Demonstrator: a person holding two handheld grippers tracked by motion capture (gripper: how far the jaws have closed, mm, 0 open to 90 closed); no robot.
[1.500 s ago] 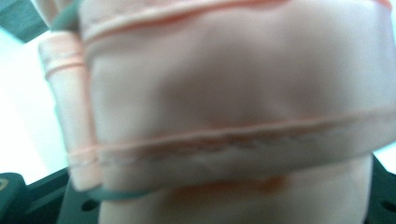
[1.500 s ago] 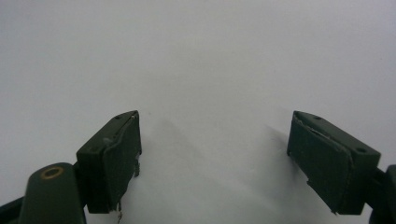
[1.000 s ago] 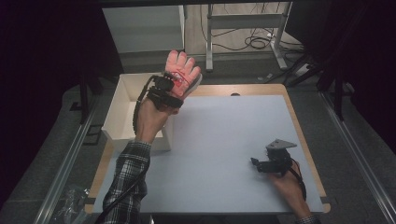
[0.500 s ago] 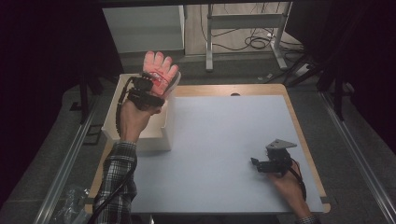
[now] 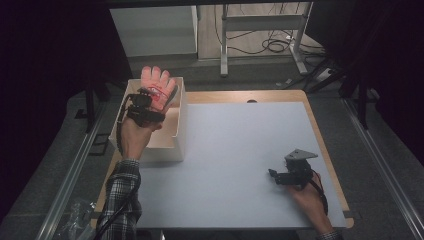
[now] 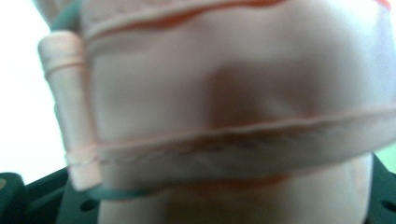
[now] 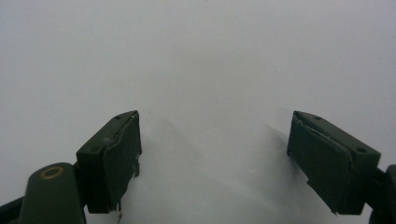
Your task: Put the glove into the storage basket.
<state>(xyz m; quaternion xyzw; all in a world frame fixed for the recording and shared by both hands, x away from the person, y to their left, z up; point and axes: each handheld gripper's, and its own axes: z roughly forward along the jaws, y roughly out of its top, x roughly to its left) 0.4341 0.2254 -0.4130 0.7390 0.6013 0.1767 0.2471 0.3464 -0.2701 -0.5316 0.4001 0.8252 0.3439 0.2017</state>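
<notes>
**Setting the glove down into the box**

The left gripper point(image 5: 150, 102) has its jaws clamped on a pale pink padded fabric glove with stitched seams point(image 5: 158, 85), gripping it near the cuff, so that the glove's fingers stand up above the hand. In the left gripper view the glove's cuff band point(image 6: 224, 107) sits pressed right against the camera. The glove hangs over the open white rectangular cardboard box point(image 5: 179, 125) at the left edge of the desk point(image 5: 240, 150), its fingertips near the box's far wall.

To my eye the step in hand is lowering the glove into the box. Doing it well means bringing the hand down until the glove rests on the box floor before the jaws let go, and tipping the fingers forward so they clear the far wall rather than catching on its rim. The fabric is soft and will flop, so a slow release suits it.

The right gripper point(image 5: 280, 176) rests low on the desk near its right edge, well apart from the box, its jaws spread wide with nothing between them.
</notes>
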